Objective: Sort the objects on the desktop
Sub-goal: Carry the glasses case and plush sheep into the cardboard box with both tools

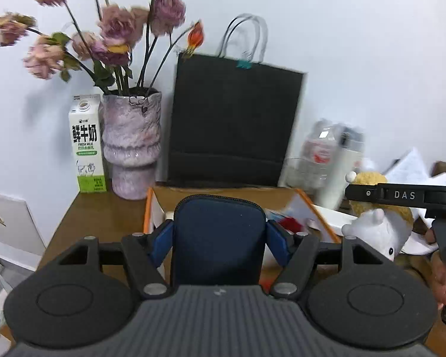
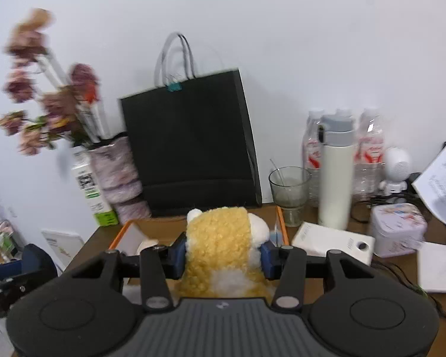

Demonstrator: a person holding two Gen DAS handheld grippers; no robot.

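Left gripper (image 1: 220,239): jaws pinching a dark blue pouch (image 1: 218,238), held upright between the blue pads (image 1: 160,244).
Right gripper (image 2: 223,253): jaws clamped on a yellow and white plush toy (image 2: 220,244), pads pressing both its sides.
Just beyond both sets of jaws: an open cardboard box with orange edges (image 2: 279,223) on a brown table (image 1: 95,217).
Right of the right jaws: white flat box (image 2: 333,242), patterned tin (image 2: 398,229), glass cup (image 2: 290,193), white flask (image 2: 336,175), water bottles (image 2: 368,154).
Beyond the box, against the wall: black paper bag (image 1: 232,125); left of it a vase of dried flowers (image 1: 130,145) and a milk carton (image 1: 86,145)
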